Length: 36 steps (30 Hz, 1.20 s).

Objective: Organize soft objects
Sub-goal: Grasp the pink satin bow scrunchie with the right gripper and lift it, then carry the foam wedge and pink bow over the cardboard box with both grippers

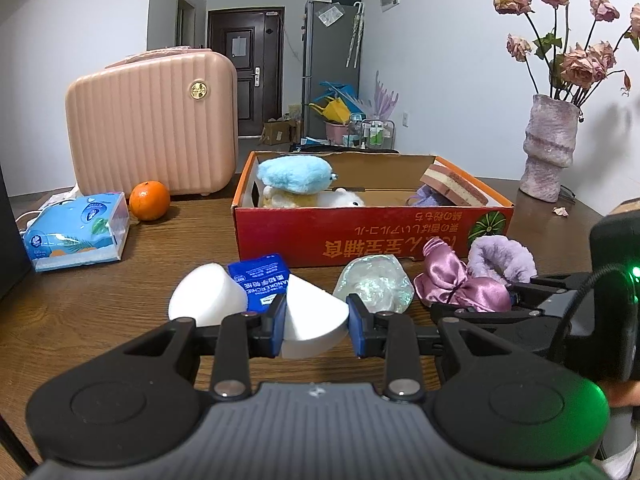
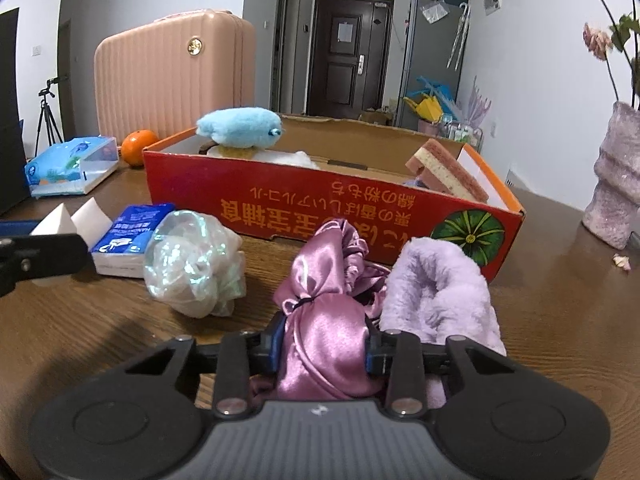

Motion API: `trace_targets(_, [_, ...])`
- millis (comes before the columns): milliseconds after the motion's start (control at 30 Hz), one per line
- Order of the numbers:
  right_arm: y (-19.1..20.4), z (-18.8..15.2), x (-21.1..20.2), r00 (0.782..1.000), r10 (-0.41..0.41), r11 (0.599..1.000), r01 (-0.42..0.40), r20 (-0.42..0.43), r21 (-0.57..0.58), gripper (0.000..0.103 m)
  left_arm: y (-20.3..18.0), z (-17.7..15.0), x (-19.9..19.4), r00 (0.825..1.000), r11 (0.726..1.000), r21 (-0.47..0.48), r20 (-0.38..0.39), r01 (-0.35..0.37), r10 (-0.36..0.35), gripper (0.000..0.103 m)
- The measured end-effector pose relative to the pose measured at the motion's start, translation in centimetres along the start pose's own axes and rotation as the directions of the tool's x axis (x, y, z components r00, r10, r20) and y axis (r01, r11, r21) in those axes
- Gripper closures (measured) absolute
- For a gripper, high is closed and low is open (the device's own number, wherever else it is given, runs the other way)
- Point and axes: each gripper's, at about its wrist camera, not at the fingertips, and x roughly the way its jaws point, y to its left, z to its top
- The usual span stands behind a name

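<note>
My left gripper (image 1: 316, 326) is shut on a white wedge sponge (image 1: 314, 320) on the wooden table. A second white sponge (image 1: 206, 294) lies to its left. My right gripper (image 2: 326, 346) is shut on a pink satin bow (image 2: 324, 320); the bow also shows in the left wrist view (image 1: 460, 282). A lilac fluffy piece (image 2: 436, 292) touches the bow's right side. An iridescent crumpled bag (image 2: 196, 262) lies left of it. The red cardboard box (image 2: 360, 216) behind holds a blue plush (image 2: 240, 126), white plush and a layered sponge (image 2: 444, 170).
A blue tissue pack (image 1: 262, 280) lies between the white sponges. A tissue box (image 1: 76, 232), an orange (image 1: 149, 201) and a pink suitcase (image 1: 152, 124) stand at the back left. A lilac vase (image 1: 550, 148) with dried roses stands at the right.
</note>
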Motion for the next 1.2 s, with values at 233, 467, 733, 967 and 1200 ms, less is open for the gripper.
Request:
trace_targets(233, [0.2, -0.3, -1.5, 0.999, -0.010, 1.000, 0.010, 0.050, 0.002, 0.072, 0.1, 0.0, -0.1, 1.000, 1.000, -0.007, 0.003, 0.000, 0.000, 0.071])
trace_targets(467, [0.0, -0.5, -3.7, 0.993, 0.001, 1.000, -0.004, 0.115, 0.023, 0.072, 0.2, 0.1, -0.2, 1.000, 1.000, -0.011, 0.009, -0.002, 0.002, 0.071])
trace_targets(733, [0.1, -0.9, -6.4, 0.984, 0.008, 1.000, -0.013, 0.180, 0.028, 0.072, 0.2, 0.1, -0.6, 1.000, 1.000, -0.011, 0.024, -0.001, 0.002, 0.071])
trace_targets(967, [0.0, -1.6, -8.6, 0.971, 0.019, 0.999, -0.030, 0.240, 0.044, 0.072, 0.0, 0.2, -1.0, 0.999, 1.000, -0.007, 0.040, 0.002, -0.001, 0.071])
trace_targets(1200, [-0.5, -1.7, -9.5, 0.965, 0.014, 0.997, -0.032, 0.262, 0.063, 0.072, -0.5, 0.3, -1.4, 0.998, 1.000, 0.001, 0.055, 0.011, -0.011, 0.071])
